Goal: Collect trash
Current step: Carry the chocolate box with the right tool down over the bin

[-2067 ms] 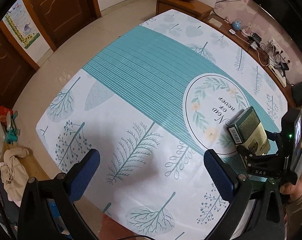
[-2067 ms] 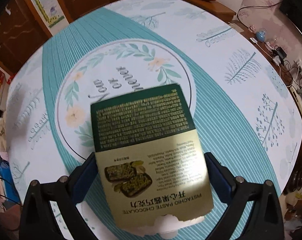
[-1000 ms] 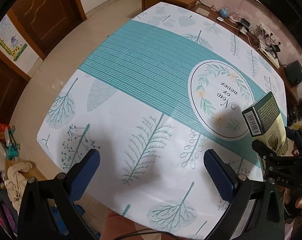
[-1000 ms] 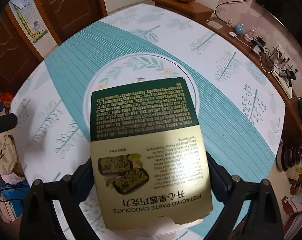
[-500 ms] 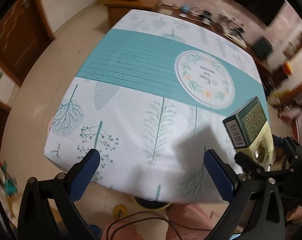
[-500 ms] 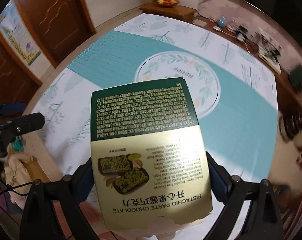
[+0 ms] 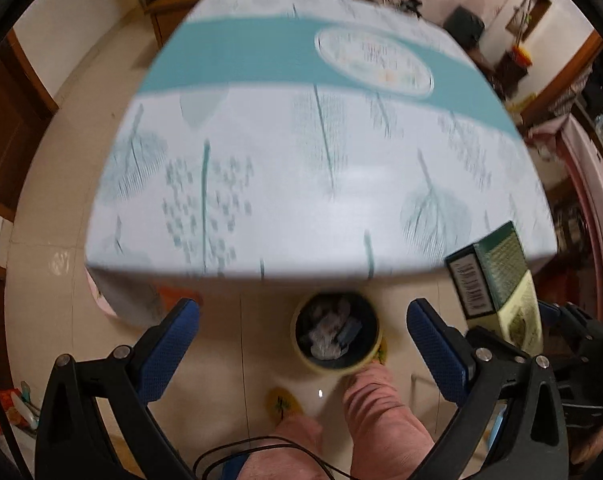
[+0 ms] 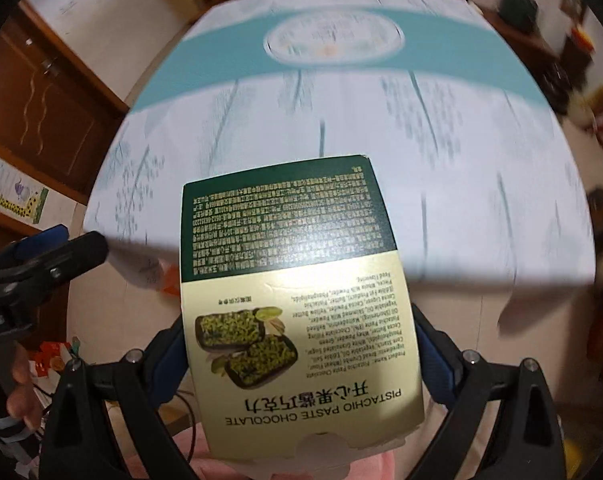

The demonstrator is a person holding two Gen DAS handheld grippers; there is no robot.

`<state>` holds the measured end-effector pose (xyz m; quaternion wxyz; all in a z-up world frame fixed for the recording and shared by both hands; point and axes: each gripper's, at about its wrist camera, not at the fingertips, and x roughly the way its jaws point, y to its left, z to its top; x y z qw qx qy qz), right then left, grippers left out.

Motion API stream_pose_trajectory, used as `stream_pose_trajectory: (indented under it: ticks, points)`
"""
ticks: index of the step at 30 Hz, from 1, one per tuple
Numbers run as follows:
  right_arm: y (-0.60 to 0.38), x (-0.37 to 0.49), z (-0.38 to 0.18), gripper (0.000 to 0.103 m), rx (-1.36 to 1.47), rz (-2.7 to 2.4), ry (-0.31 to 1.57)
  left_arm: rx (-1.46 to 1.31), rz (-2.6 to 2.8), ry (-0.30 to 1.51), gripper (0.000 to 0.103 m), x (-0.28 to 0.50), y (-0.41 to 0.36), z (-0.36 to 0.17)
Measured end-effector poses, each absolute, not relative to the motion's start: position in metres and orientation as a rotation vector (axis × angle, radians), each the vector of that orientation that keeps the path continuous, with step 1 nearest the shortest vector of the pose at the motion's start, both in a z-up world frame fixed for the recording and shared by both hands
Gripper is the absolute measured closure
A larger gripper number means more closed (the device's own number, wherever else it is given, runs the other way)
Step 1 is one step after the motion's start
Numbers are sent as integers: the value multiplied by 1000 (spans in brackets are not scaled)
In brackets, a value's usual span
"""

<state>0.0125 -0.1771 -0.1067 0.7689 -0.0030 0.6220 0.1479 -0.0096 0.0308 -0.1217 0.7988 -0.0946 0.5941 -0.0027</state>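
My right gripper [image 8: 299,344] is shut on a green and gold pistachio chocolate box [image 8: 293,280], which fills the middle of the right wrist view. The same box [image 7: 497,280] shows at the right of the left wrist view, in front of the table's near edge. My left gripper [image 7: 301,340] is open with nothing between its blue pads [image 7: 169,344]. Straight below it on the floor stands a round bin [image 7: 337,332] with crumpled trash inside. The box is to the right of the bin and above it.
A table with a teal and white leaf-print cloth [image 7: 301,152] fills the upper half of both views. The person's pink trouser legs [image 7: 381,420] and a yellow slipper [image 7: 281,400] are beside the bin. Wooden doors [image 8: 49,112] stand at the left.
Both grippers have pulled back off the table past its near edge and tilted down, so the floor and the bin have come into view. The box stays in the right gripper.
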Motion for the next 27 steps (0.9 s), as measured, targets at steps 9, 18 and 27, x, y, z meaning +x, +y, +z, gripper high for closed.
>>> stream_pose_trajectory:
  ticks: [9, 18, 27]
  points:
    - [-211, -46, -170, 7, 157, 194, 1470, -150, -22, 1382, 1, -43, 12, -195]
    - [-233, -55, -314, 7, 288, 85, 1669, -88, -9, 1440, 1, -48, -15, -296]
    - [-230, -24, -458, 4, 334, -2, 1781, -91, 30, 1412, 1, -39, -29, -366]
